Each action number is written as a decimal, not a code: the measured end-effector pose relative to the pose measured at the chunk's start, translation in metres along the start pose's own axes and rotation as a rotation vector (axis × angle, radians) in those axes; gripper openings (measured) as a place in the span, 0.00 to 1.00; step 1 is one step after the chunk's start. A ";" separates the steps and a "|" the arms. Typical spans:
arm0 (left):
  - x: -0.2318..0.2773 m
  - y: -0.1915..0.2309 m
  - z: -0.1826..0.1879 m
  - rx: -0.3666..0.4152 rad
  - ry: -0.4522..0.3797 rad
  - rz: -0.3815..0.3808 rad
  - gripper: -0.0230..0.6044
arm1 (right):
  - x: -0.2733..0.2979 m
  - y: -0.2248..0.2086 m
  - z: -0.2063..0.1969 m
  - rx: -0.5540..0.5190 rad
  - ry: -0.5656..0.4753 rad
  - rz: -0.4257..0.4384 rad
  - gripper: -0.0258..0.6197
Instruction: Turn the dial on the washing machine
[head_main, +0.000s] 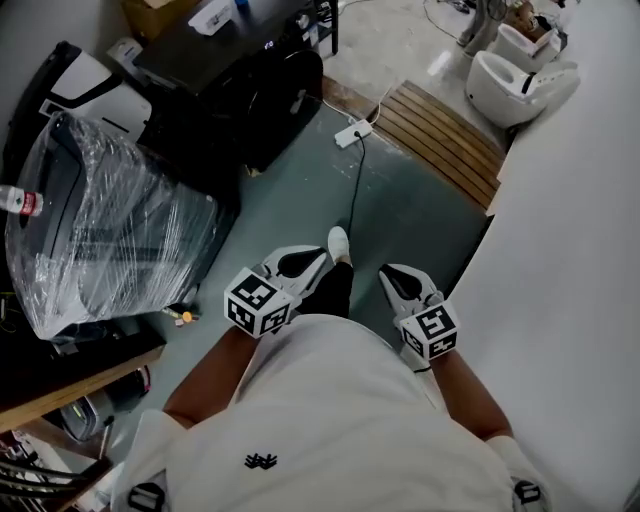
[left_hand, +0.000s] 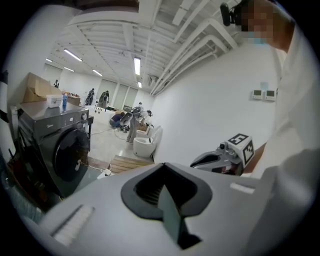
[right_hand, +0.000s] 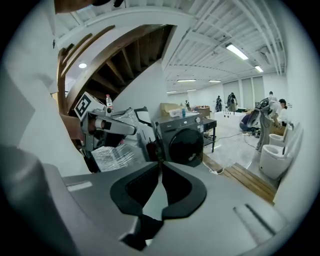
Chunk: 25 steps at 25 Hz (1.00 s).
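The dark grey washing machine stands across the floor at the upper left, with its round door facing me. Its small dial shows on the top panel in the right gripper view. The machine also appears at the left of the left gripper view. Both grippers are held close to the person's body, far from the machine. My left gripper is shut with nothing in it. My right gripper is shut and empty too.
An appliance wrapped in clear plastic stands at the left, with a bottle on it. A white power strip and its black cable lie on the floor. A wooden slat platform and white toilets are beyond. A white wall runs along the right.
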<state>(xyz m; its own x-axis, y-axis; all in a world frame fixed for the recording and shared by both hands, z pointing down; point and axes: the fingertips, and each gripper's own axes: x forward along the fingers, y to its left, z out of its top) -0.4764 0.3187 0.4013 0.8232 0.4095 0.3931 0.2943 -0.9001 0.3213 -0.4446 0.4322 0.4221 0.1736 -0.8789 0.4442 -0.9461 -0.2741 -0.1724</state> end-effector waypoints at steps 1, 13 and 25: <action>0.015 0.008 0.006 0.002 -0.004 -0.011 0.12 | 0.002 -0.015 0.002 0.002 0.007 -0.020 0.04; 0.169 0.113 0.148 0.042 -0.069 -0.120 0.12 | 0.081 -0.200 0.111 -0.089 0.090 -0.111 0.09; 0.180 0.246 0.201 -0.048 -0.160 0.149 0.12 | 0.231 -0.282 0.204 -0.296 0.073 0.109 0.09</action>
<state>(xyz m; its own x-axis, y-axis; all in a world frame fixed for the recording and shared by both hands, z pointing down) -0.1584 0.1408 0.3774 0.9235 0.2400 0.2992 0.1432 -0.9394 0.3115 -0.0818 0.2269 0.3943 0.0575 -0.8637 0.5007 -0.9983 -0.0454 0.0364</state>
